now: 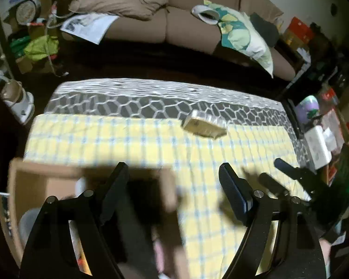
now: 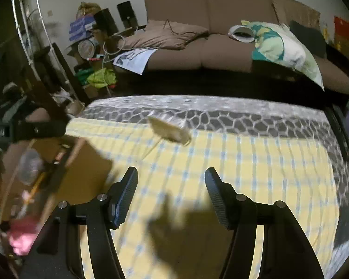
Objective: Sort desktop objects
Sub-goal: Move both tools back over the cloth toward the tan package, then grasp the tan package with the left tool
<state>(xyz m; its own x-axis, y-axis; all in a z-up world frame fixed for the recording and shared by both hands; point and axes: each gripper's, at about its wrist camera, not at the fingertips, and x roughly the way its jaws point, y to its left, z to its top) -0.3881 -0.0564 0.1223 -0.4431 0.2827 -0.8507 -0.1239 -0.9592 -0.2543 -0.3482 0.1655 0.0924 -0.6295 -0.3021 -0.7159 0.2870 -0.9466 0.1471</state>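
A small beige box point(image 1: 204, 125) lies at the far edge of the yellow checked cloth point(image 1: 128, 139); it also shows as the beige box point(image 2: 169, 131) in the right wrist view. My left gripper point(image 1: 174, 179) is open and empty, hanging over the right rim of a cardboard box point(image 1: 23, 186). My right gripper point(image 2: 171, 181) is open above the yellow cloth point(image 2: 244, 174), nothing between its fingers. The cardboard box point(image 2: 86, 172) sits to its left, holding a clear bottle point(image 2: 30, 165) and something pink point(image 2: 23, 237). Both views are blurred.
A grey hexagon-patterned cover point(image 1: 151, 107) runs along the table's far side, with a brown sofa point(image 2: 221, 53) and a leaf-print pillow point(image 2: 283, 48) behind. White boxes point(image 1: 317, 148) and clutter stand off the right edge. More clutter is at the left.
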